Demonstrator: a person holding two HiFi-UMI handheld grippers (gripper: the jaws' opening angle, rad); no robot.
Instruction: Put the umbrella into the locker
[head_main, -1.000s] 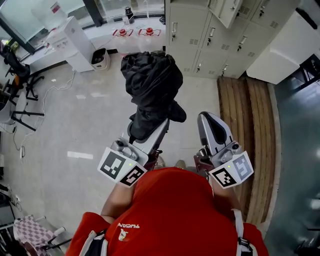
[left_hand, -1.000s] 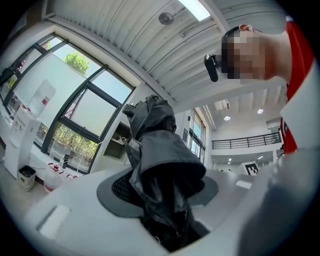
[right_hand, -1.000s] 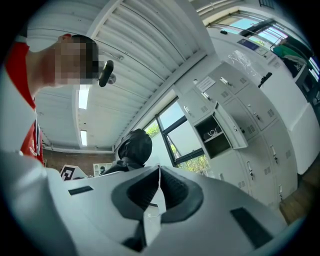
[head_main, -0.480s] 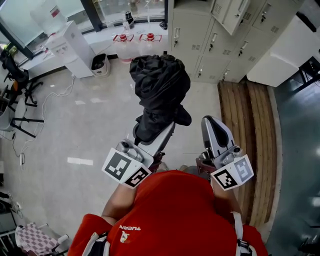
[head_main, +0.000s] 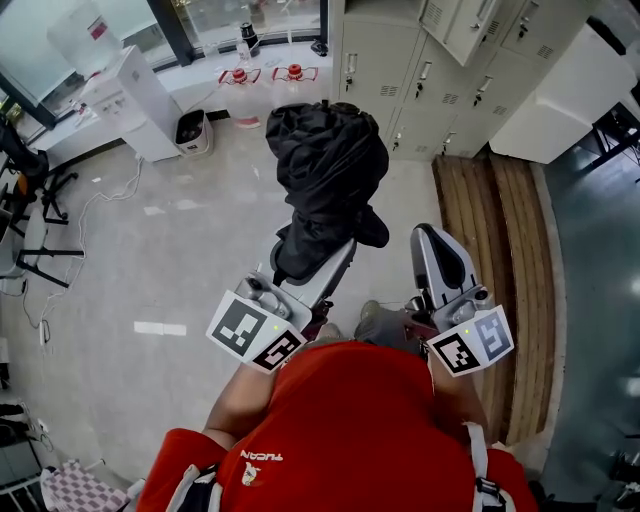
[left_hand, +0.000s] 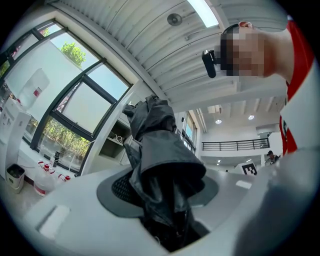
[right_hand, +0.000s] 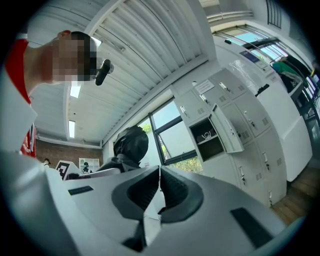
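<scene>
Folded black umbrella (head_main: 325, 175), carried well above the floor (head_main: 170, 260) and clear of every surface, its bundled canopy leading towards the lockers (head_main: 395, 85). The lower end sits in the left gripper (head_main: 312, 272), whose jaws are clamped on the gathered fabric and what lies inside it. The left gripper view shows the cloth filling the gap between the pads. Holding it by one end probably leaves the bulky part free to enter a compartment first.

The right gripper (head_main: 433, 245) rides just beside the left, a little apart from the umbrella. Its jaws are pressed together with nothing between them, so it is likely held in reserve for a door or for steadying the load.

One locker stands with its door (right_hand: 227, 131) swung open, and a pale coiled item rests on its shelf (right_hand: 206, 139). This is presumably the target.

A wooden step (head_main: 500, 260) runs along the locker row at the right. The person's red shirt (head_main: 340, 420) fills the foreground. The umbrella is still well short of the opening, so the approach is judged unfinished.
</scene>
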